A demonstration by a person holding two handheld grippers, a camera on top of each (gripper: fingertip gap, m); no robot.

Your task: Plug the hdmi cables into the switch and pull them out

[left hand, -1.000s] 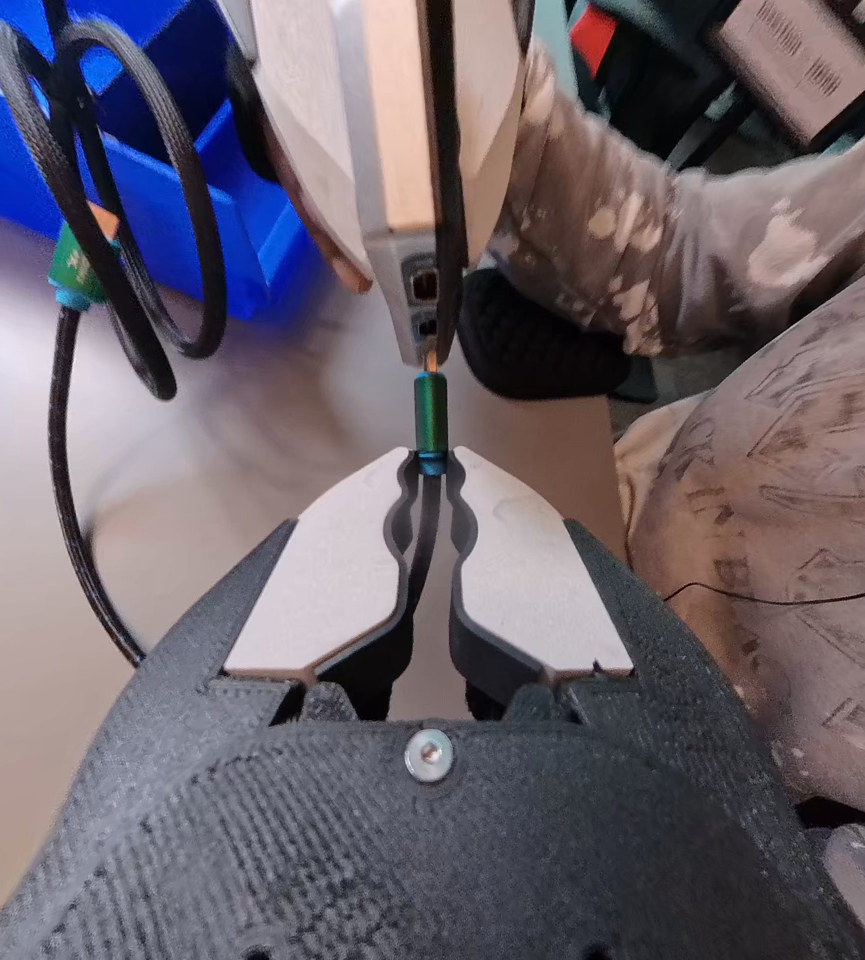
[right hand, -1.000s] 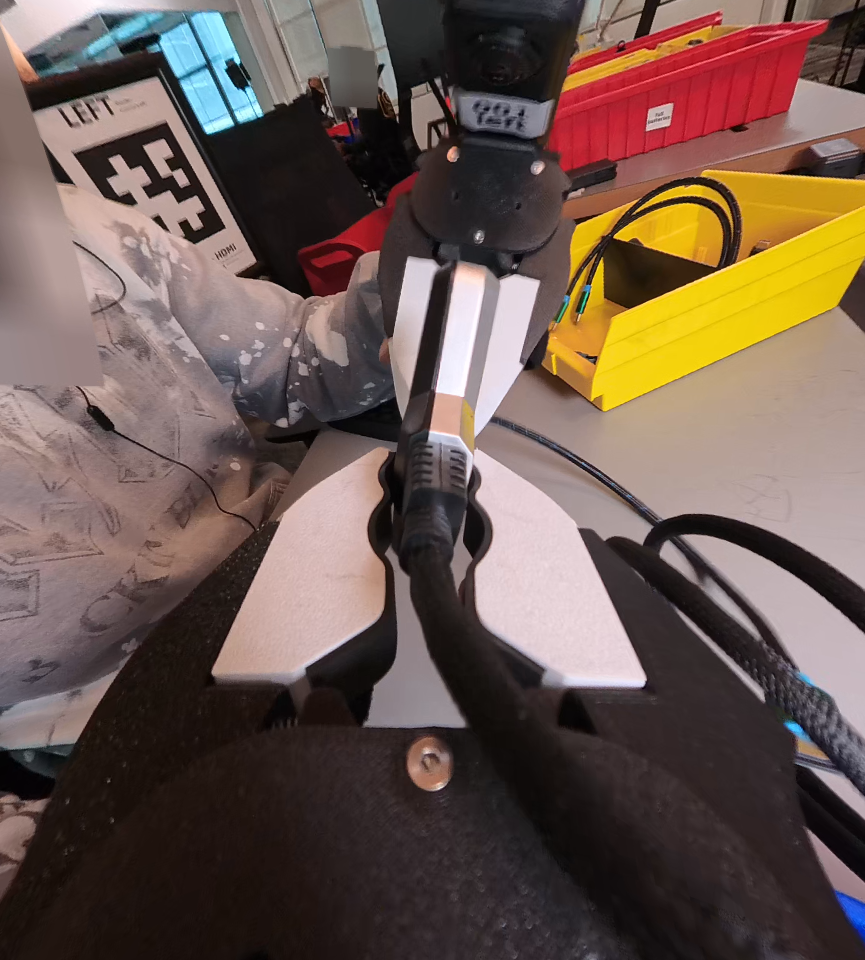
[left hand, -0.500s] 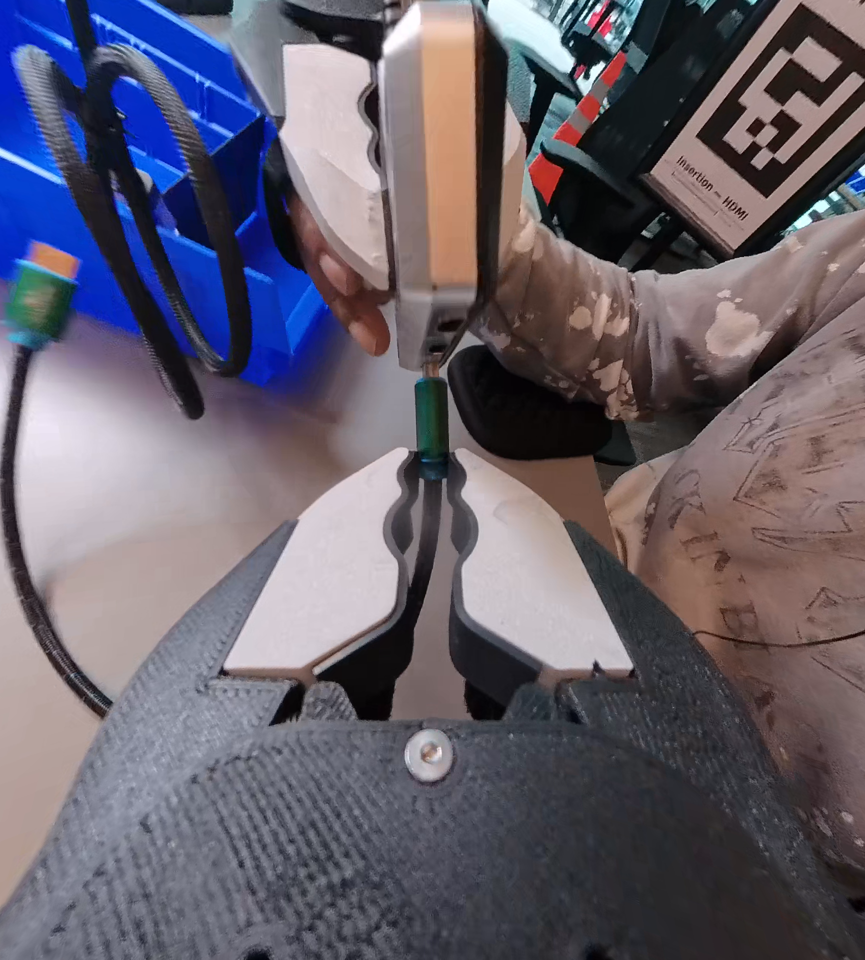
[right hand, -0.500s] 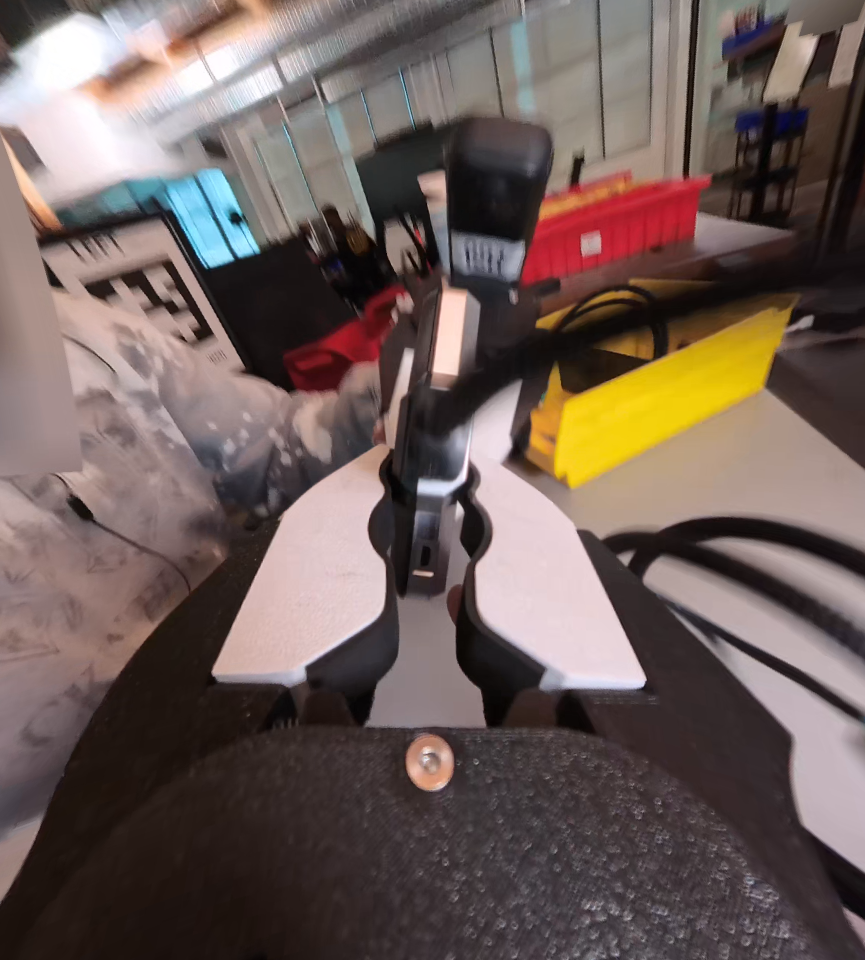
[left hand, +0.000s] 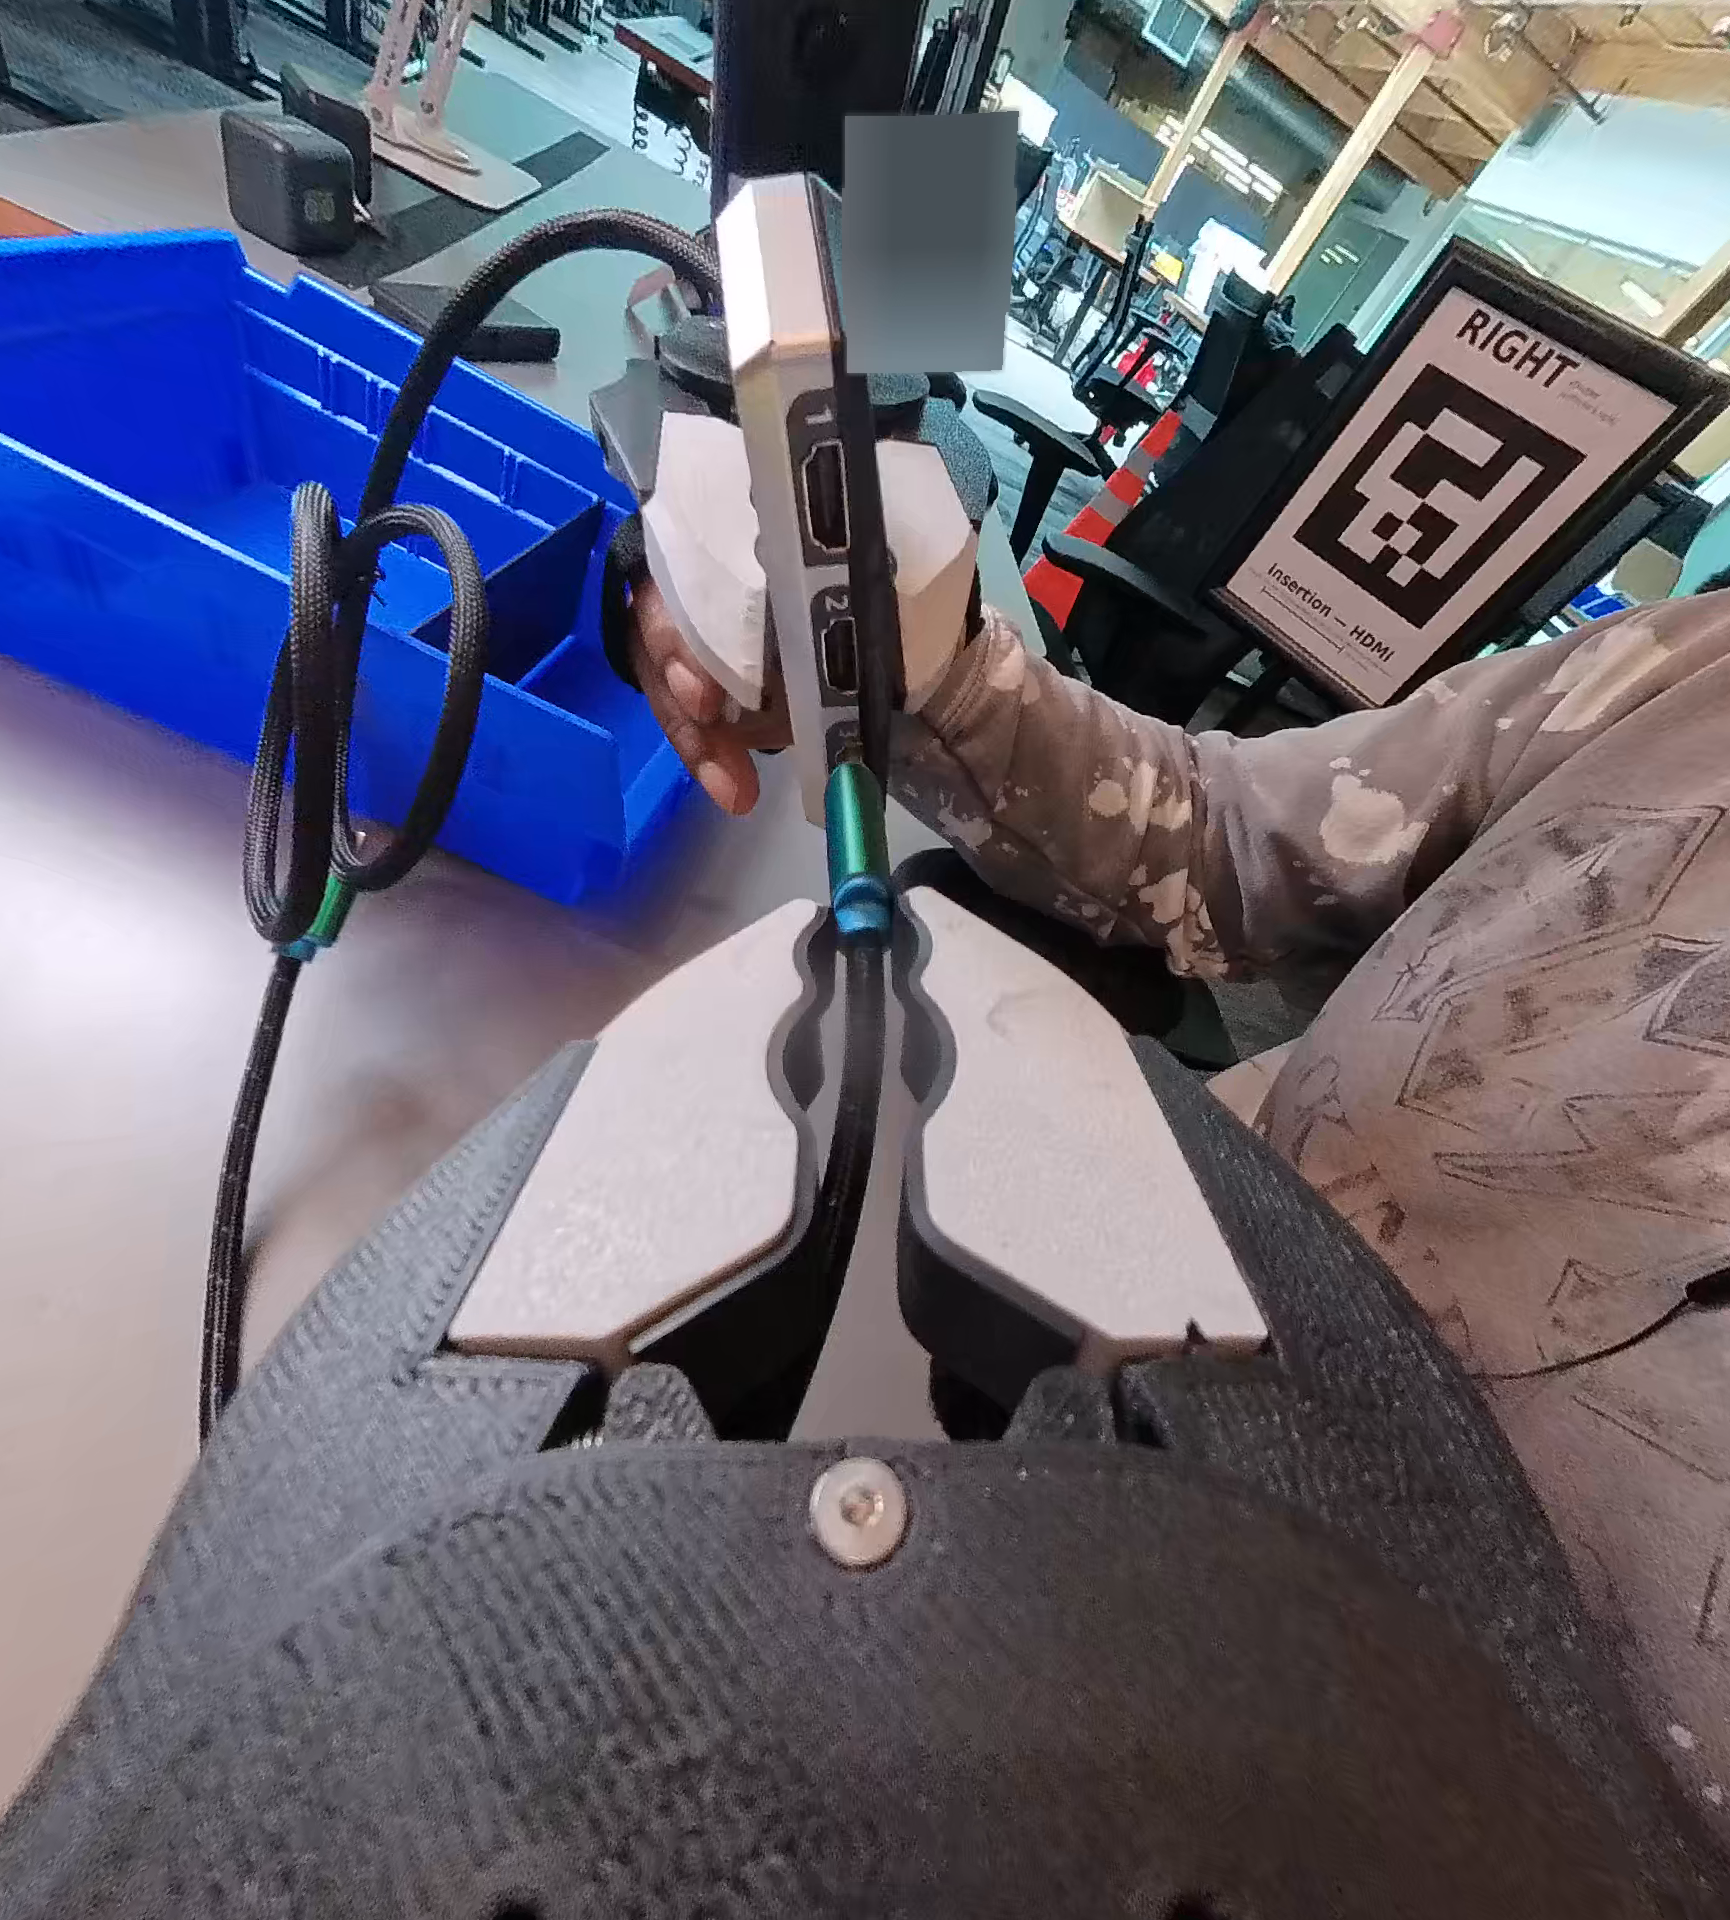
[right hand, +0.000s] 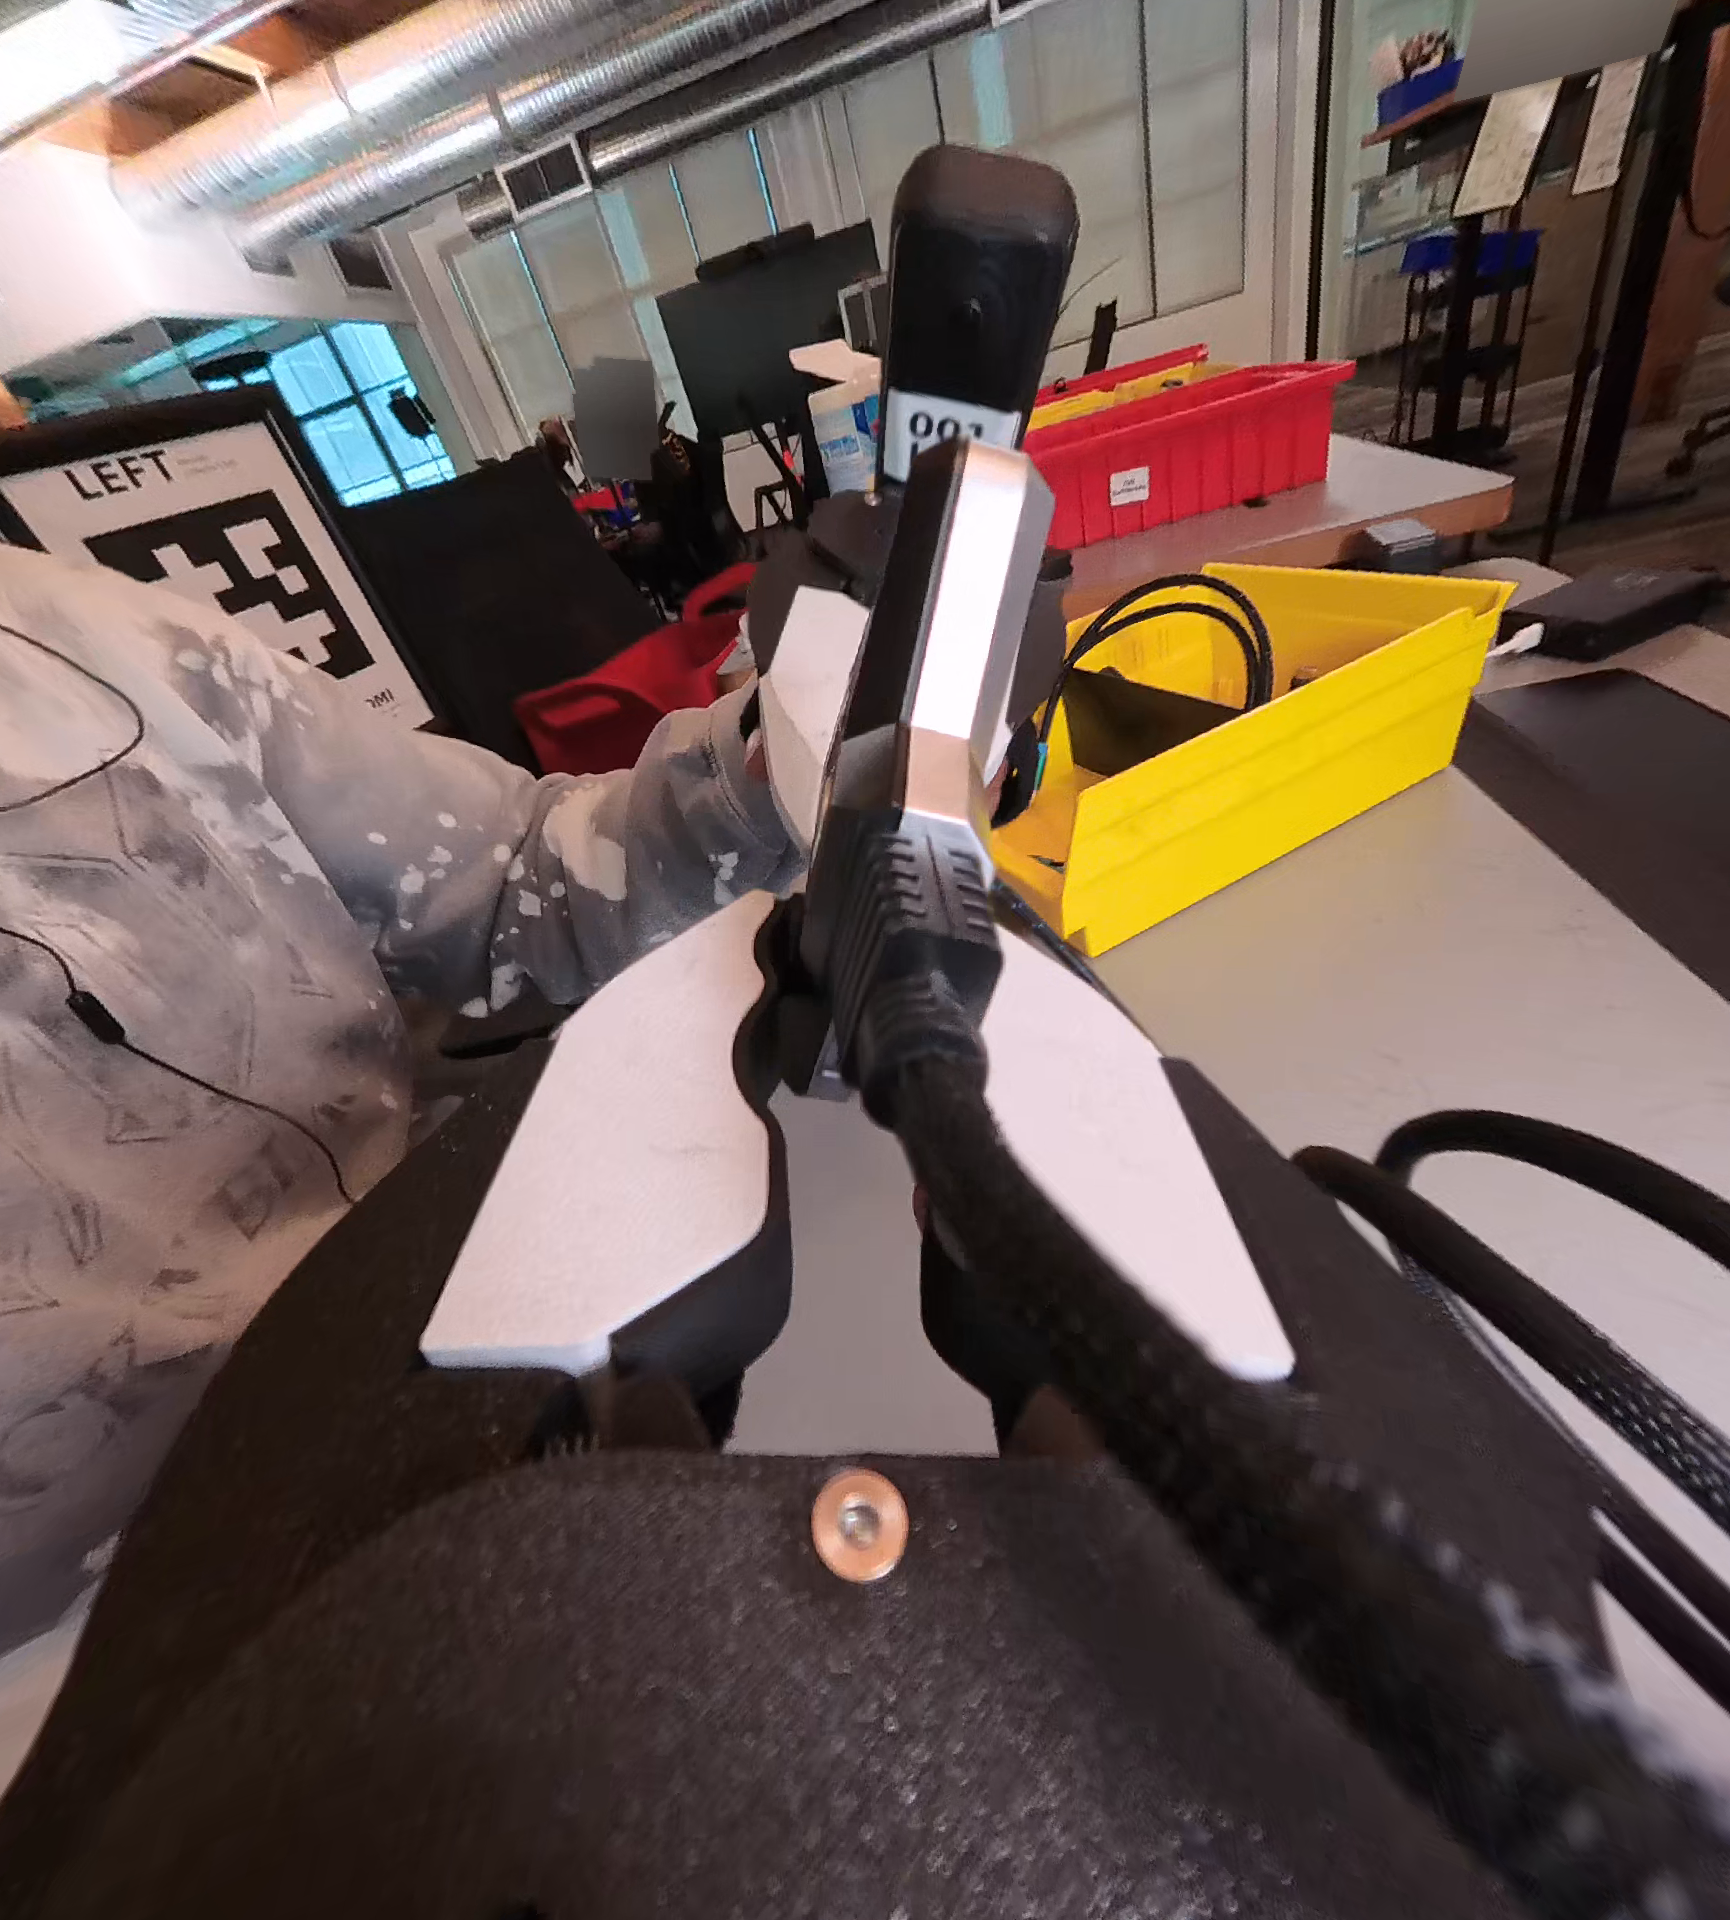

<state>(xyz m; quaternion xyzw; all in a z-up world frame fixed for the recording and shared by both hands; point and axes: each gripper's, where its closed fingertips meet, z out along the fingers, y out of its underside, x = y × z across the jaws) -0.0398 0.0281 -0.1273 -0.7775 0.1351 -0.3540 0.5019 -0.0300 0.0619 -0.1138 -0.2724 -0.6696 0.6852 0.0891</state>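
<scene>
left: my left gripper [left hand: 859,920] jaws clenched on green hdmi plug [left hand: 854,844]; tip at lowest port
right: my right gripper [right hand: 876,971] jaws grasping switch [right hand: 949,665]; bracing it for insertion

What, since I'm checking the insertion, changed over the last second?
The switch tilted back, showing its port face; the green plug now meets the lowest port. The left claw stays shut on the cable, the right claw on the switch.

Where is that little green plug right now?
In the left wrist view, the green plug sits centre frame, just beyond the left tool, which grips its cable, with its tip at the lowest port of the switch held above it.
</scene>
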